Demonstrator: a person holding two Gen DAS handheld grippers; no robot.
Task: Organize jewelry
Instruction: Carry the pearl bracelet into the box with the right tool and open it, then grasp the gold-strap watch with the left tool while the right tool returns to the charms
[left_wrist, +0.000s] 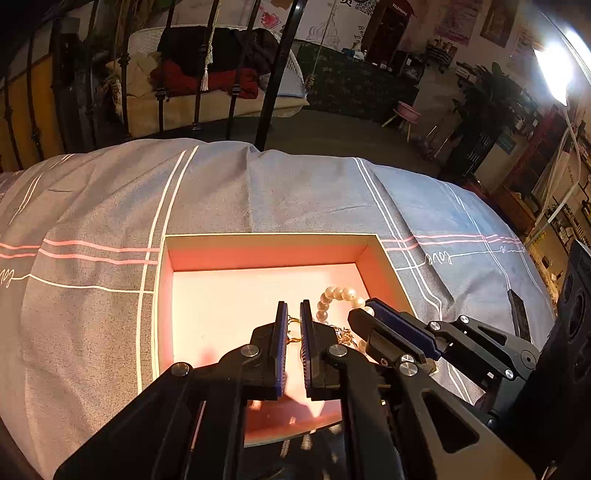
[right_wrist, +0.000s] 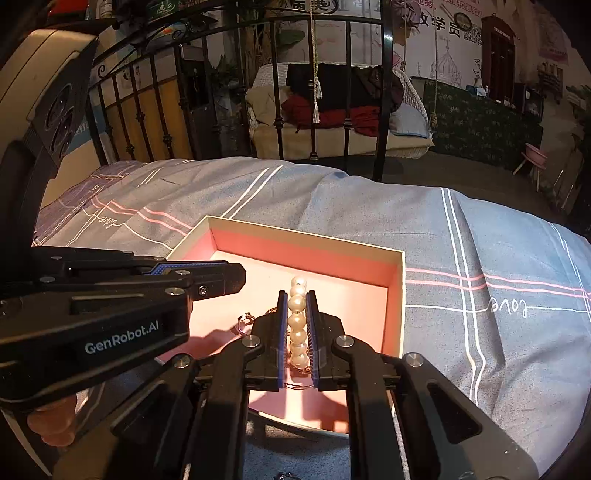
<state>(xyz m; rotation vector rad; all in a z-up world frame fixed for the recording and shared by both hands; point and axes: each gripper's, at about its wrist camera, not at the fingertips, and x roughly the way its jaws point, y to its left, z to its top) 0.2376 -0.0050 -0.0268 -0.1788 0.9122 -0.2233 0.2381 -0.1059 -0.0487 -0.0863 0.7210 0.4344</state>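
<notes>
Pearl bracelet (right_wrist: 297, 325) is clamped between right gripper (right_wrist: 297, 295) fingers | pink-lined box (right_wrist: 395, 302) is seen on striped bedding (right_wrist: 480, 240) | left gripper (right_wrist: 221, 277) is reached over box

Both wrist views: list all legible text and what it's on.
"GenRobot.AI": side of the left gripper.
"love": script on the bedsheet, upside down here.
"学员": wall banner; its other characters are cut off or blurred.
Posters and QR code on the back wall: too small to read.
</notes>
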